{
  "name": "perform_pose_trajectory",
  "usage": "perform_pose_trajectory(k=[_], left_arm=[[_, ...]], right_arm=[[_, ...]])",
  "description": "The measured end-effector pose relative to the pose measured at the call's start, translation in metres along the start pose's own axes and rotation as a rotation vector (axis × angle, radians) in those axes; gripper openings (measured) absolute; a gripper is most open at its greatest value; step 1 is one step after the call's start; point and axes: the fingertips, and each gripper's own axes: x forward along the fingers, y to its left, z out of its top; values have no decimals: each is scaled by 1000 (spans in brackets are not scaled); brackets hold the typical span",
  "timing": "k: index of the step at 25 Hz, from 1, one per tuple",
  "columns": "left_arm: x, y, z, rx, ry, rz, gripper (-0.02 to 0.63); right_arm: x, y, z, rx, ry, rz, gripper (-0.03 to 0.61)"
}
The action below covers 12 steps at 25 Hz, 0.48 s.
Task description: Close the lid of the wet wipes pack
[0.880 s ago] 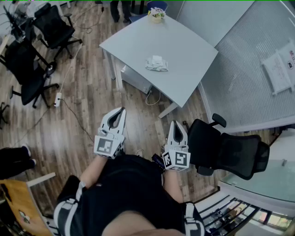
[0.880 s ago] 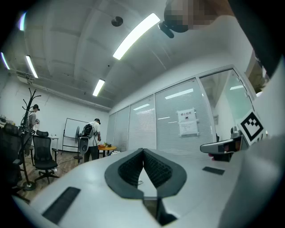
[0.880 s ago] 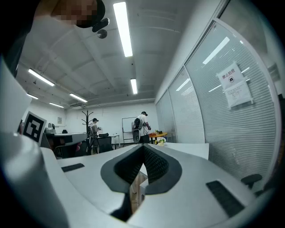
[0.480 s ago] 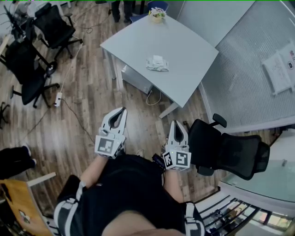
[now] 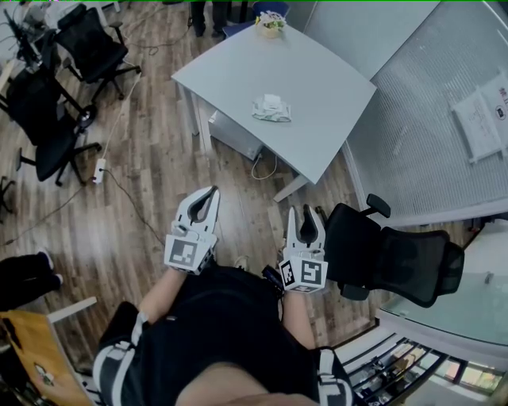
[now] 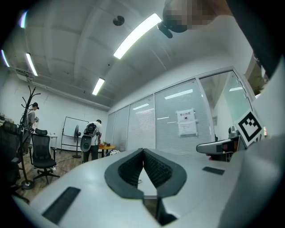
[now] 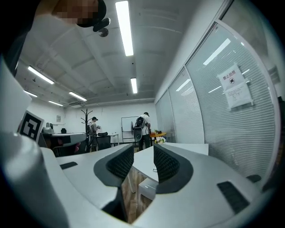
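My right gripper [image 5: 304, 212] has spread its empty jaws since a moment ago; my left gripper [image 5: 211, 193] stays clenched. The wet wipes pack [image 5: 271, 109] lies on the table [image 5: 333, 87], well apart from both.

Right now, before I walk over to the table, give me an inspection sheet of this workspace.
Surface: white table, mostly bare.
Job's things: wet wipes pack near the table's middle; lid state too small to tell.
Clutter: pot of flowers at the far corner.
Grippers: left gripper shut, empty; right gripper open, empty; both far short of the table.
Cables: power strip with its cable on the wood floor.
Surroundings: office chairs at left, black chair beside the right gripper, glass partition.
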Motion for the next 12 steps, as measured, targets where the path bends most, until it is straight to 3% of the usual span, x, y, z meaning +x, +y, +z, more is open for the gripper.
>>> perform_pose_trajectory(k=[12], left_arm=[[-7,49,-4,22,2,-44,21]], right_arm=[[29,40,-14,16,36,-24,149]])
